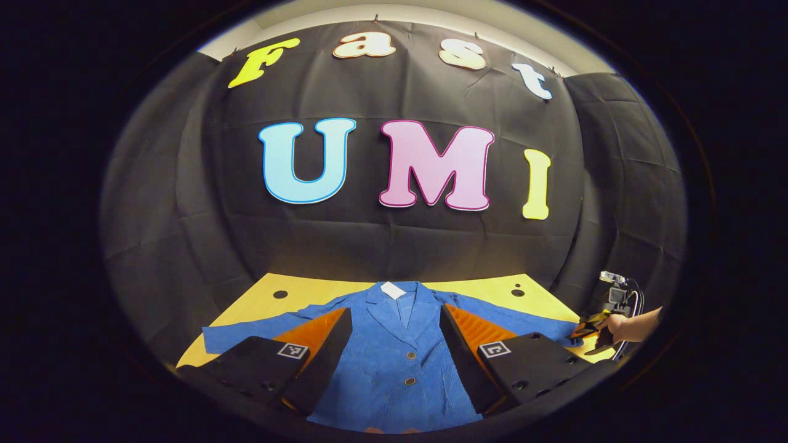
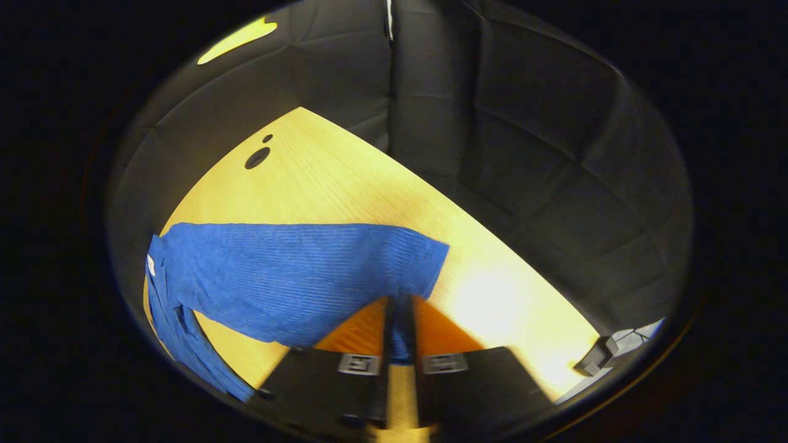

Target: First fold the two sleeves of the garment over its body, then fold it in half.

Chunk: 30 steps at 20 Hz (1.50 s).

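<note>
Currently listed: one blue jacket (image 1: 394, 363), laid flat and face up on the yellow bench (image 1: 295, 292), collar toward the booth's black cloth wall (image 1: 394, 240), both sleeves spread out to the sides and not yet folded over the body. A white tag (image 1: 393, 290) is seen at the collar, and two buttons (image 1: 409, 368) down the front.

Left tongs (image 1: 394, 344): held wide apart above the jacket's body, one finger seen over each side of the front.

Right tongs (image 2: 399, 335): closed narrowly on the lower edge of one sleeve (image 2: 295, 277) near its cuff, blue cloth being pinched between both fingers. That sleeve is stretched flat across the bench in the right gripper view.

In the left gripper view, the right tongs are seen far off at the sleeve's end, held by a hand (image 1: 628, 326).

Two dark round holes (image 2: 257, 158) are noted in the bench near its far edge.
</note>
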### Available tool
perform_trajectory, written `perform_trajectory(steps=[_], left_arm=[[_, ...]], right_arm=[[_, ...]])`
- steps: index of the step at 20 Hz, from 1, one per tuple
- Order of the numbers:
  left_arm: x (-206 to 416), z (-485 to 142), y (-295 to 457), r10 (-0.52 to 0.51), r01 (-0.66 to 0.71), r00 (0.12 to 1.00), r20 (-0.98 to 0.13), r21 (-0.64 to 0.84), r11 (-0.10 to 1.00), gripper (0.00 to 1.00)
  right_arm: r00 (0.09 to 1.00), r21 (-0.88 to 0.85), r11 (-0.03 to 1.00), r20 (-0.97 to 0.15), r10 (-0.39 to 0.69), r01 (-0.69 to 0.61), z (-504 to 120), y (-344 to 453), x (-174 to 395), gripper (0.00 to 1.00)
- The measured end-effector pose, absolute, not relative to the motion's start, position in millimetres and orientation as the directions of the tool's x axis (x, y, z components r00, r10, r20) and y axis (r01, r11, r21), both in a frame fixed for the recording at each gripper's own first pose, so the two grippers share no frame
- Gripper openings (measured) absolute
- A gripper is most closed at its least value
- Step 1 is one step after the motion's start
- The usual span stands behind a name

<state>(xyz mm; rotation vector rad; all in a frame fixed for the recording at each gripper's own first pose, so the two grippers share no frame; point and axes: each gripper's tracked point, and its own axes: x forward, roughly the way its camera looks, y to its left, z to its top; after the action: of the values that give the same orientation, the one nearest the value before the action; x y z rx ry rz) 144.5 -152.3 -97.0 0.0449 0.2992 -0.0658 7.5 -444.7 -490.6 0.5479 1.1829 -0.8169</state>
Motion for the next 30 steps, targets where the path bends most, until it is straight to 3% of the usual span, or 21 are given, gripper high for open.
perform_trajectory(steps=[1, 2, 7, 12, 15, 21, 25, 30], left_arm=[[143, -99, -151, -0.054, 0.069, 0.953, -0.297, 0.038, 0.997, 0.83], [142, -99, -150, -0.051, 0.066, 0.953, -0.298, 0.041, 0.997, 0.83], [142, -103, -150, -0.047, 0.066, 0.951, -0.306, 0.053, 0.996, 0.83], [142, -100, -145, -0.036, 0.056, 0.955, -0.295, 0.058, 0.997, 0.82], [140, -103, -136, -0.020, 0.037, 0.956, -0.294, 0.053, 0.998, 0.82], [118, -99, -86, 0.094, -0.086, 0.956, -0.277, 0.040, 0.995, 0.83], [93, -103, -35, 0.194, -0.201, 0.939, -0.283, 0.007, 0.980, 0.83], [51, -117, 36, 0.328, -0.350, 0.892, -0.311, -0.016, 0.936, 0.83]], right_arm=[[0.184, -0.009, 0.594, -0.947, -0.262, 0.804, -495, -445, 11, 0.09], [0.204, 0.013, 0.589, -0.944, -0.259, 0.808, -493, -444, 11, 0.05], [0.265, 0.030, 0.636, -0.923, -0.279, 0.771, -483, -429, 28, 0.03], [0.424, 0.152, 0.670, -0.867, -0.262, 0.726, -444, -387, 91, 0.02], [0.506, 0.193, 0.753, -0.837, -0.207, 0.628, -423, -346, 141, 0.02], [0.607, 0.334, 0.833, -0.795, -0.003, 0.442, -399, -191, 236, 0.02], [0.617, 0.410, 0.860, -0.772, 0.150, 0.304, -399, -60, 283, 0.02], [0.570, 0.467, 0.866, -0.767, 0.295, 0.180, -423, 110, 299, 0.02]])
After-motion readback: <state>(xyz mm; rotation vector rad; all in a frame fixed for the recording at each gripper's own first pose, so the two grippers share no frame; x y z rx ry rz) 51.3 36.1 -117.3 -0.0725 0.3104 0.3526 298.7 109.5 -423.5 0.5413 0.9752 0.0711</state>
